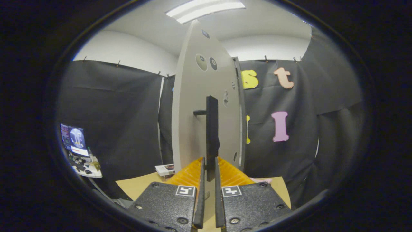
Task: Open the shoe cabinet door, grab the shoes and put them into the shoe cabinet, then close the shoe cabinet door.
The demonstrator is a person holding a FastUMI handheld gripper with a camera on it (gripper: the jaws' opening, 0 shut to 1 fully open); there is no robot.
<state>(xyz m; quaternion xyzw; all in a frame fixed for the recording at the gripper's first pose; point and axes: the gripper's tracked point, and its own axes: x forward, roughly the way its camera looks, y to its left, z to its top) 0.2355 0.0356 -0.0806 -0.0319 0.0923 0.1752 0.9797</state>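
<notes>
Cabinet door swung open, handle caught in the gripper

The pale grey cabinet door (193, 106) stands upright and edge-on at 12 o'clock from the fingers, its inner face showing round hinge holes near the top. Its black bar handle (212, 129) runs vertically on a short post, its lower end between the fingers of the gripper (209, 170), which are closed on it.

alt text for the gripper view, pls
The gripper is closed on the black bar handle of the pale shoe cabinet door, which stands edge-on straight ahead. A tan tabletop lies below, and a monitor sits off to the left.
</notes>
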